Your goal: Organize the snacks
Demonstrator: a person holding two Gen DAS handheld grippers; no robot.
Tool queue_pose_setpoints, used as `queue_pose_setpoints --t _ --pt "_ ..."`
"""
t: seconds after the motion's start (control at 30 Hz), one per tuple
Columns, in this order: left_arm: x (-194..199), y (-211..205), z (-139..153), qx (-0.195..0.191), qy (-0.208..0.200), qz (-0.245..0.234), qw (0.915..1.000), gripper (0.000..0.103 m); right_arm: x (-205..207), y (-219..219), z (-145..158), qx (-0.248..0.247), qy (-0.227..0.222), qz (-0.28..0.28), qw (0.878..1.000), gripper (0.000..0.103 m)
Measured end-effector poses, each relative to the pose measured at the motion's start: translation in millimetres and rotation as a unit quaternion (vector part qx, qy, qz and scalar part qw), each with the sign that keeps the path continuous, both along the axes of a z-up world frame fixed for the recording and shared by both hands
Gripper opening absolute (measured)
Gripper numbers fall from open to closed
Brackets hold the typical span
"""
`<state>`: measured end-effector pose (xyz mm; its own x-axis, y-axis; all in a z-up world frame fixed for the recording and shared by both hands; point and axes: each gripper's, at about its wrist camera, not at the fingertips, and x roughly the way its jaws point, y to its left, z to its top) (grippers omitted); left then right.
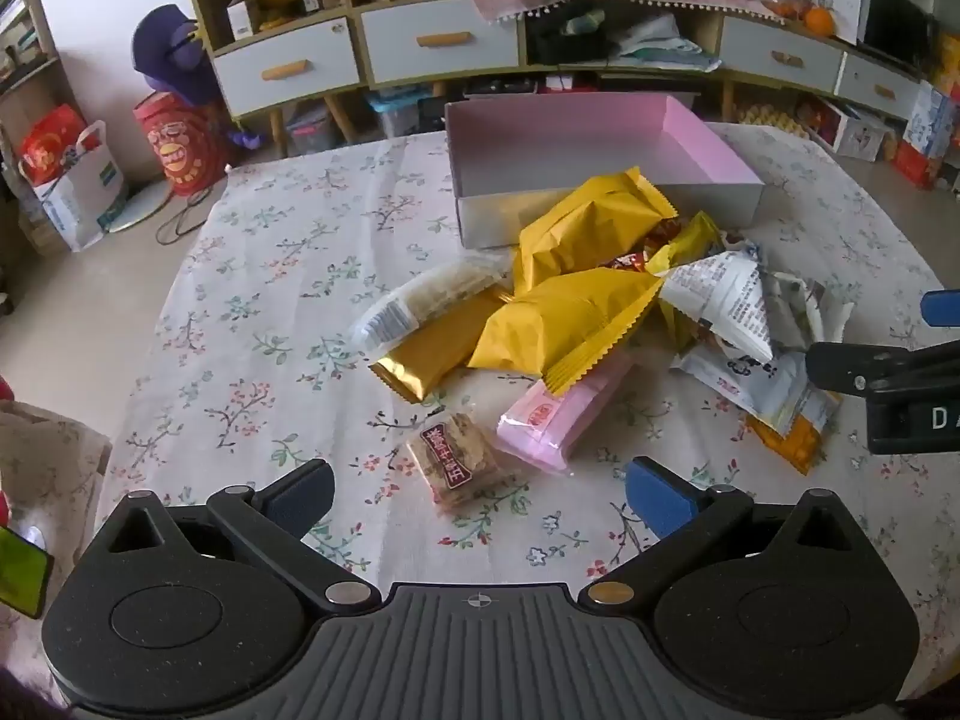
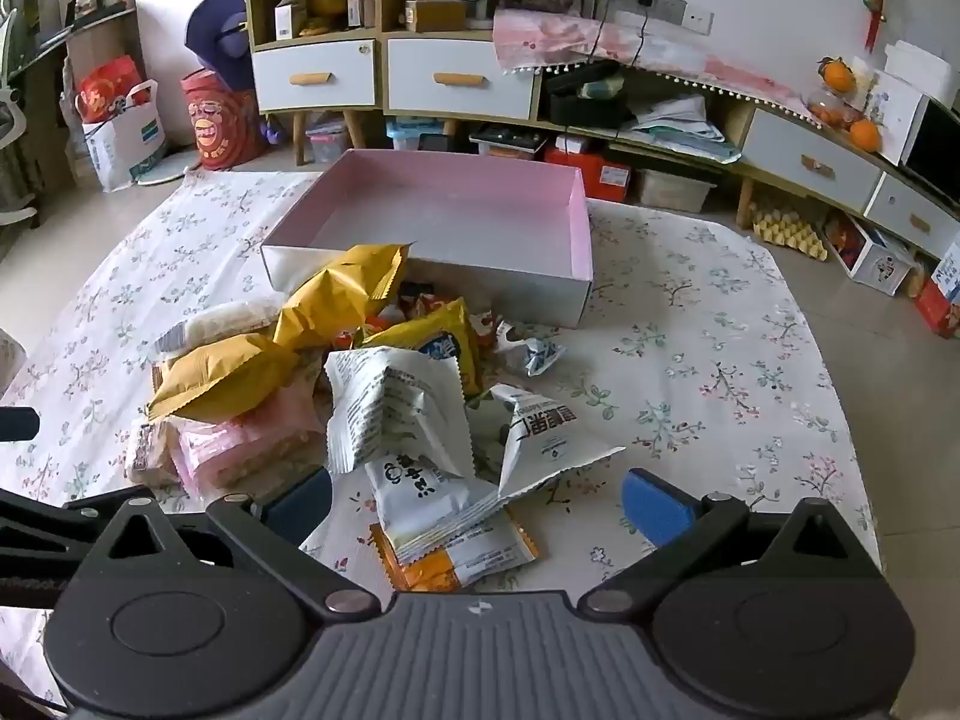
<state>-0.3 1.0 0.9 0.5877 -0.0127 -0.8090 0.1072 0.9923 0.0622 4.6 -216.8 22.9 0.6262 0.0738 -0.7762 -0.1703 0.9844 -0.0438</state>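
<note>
Both sets of fingers are spread wide and gripping nothing, just hanging over the worktop (image 1: 252, 276) with its flowery cloth. Left fingers (image 1: 480, 495) have blue pads, and the only thing lying between them is a small see-through cracker pack (image 1: 459, 459) with a dark red label, flat on the cloth and not touched by either pad as far as I can see.

Going left to right in the left view: a long clear rice cracker pack (image 1: 420, 300), then a shiny gold bar (image 1: 432, 354) tucked partly under it, then two puffy yellow bags (image 1: 576, 276) stacked one behind the other, the far one leaning on the front wall of the box. A pink wrapper (image 1: 561, 414) pokes out from under the near yellow bag. Further right is a jumble of white packets (image 1: 726, 300) with an orange one peeking out underneath.

That box (image 1: 714, 138) is a shallow open thing, pink inside, white outside, sitting at the far side of the worktop right behind the snack pile, with nothing in it.

Right fingers (image 2: 477, 501) hover over the near end of the white packets (image 2: 396, 414), and a white and orange packet (image 2: 462, 552) lies between the pads. In the left view the right tool shows at the far right edge.
</note>
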Motion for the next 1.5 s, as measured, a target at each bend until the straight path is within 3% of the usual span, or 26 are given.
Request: queue_pose_setpoints --t 0.2,0.27,1.5 --pt "-1.3 9.0 0.9 -0.006 0.000 -0.005 1.0000 0.103 -1.8 3.5 0.4 -0.003 -0.001 0.002 1.000 0.082" --pt "0.4 -1.5 -2.9 0.015 0.000 -0.003 0.9999 0.103 -1.5 3.9 0.1 -0.003 -0.001 0.000 1.000 0.082" --pt "2.1 1.0 -3.2 0.008 -0.004 0.008 0.9999 0.103 -4.8 4.5 0.0 -0.013 0.001 0.014 1.000 0.082"
